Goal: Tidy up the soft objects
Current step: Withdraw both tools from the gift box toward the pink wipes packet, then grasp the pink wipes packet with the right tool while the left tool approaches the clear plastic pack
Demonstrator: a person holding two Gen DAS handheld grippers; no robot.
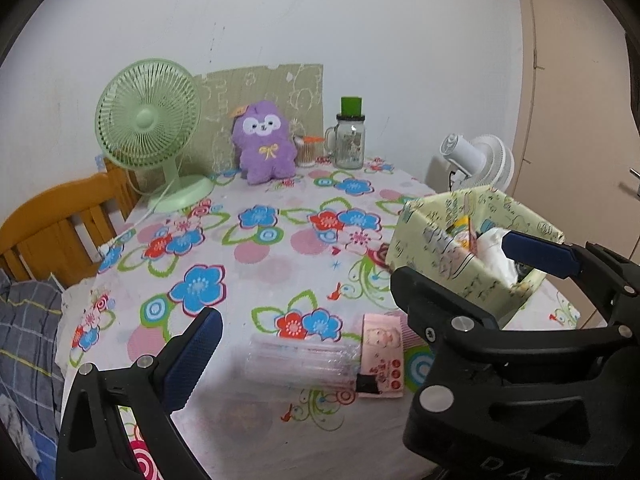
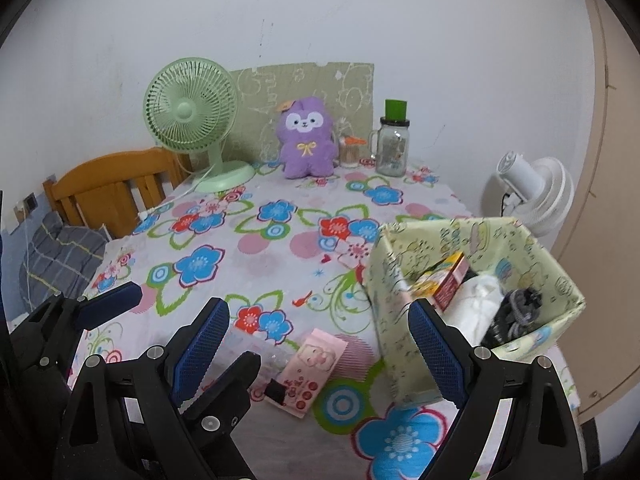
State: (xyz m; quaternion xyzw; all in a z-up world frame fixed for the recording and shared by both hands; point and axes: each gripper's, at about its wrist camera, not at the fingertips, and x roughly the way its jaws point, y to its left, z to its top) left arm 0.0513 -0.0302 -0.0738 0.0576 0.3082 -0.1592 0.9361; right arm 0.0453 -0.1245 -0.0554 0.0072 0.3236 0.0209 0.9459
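Note:
A purple plush toy (image 1: 264,140) (image 2: 306,138) sits upright at the table's far edge, against a cardboard sheet. On the right stands a pale green patterned box (image 1: 424,240) (image 2: 500,240) holding a white soft bundle (image 2: 480,296), a snack packet and a dark tangled item. Near the front lie a pink packet (image 1: 382,354) (image 2: 312,368) and a clear plastic wrap (image 1: 296,360). My left gripper (image 1: 320,316) is open above the wrap, empty. My right gripper (image 2: 318,306) is open and empty beside the box, over the pink packet. It hides the left gripper's right finger in the left wrist view.
A green fan (image 1: 148,120) stands at the back left. A glass jar mug with a green lid (image 1: 350,140) and a small swab pot (image 1: 306,152) stand beside the plush. A white fan (image 2: 532,188), a wooden chair back (image 2: 112,184) and plaid bedding (image 1: 28,340) border the flowered tablecloth (image 1: 260,256).

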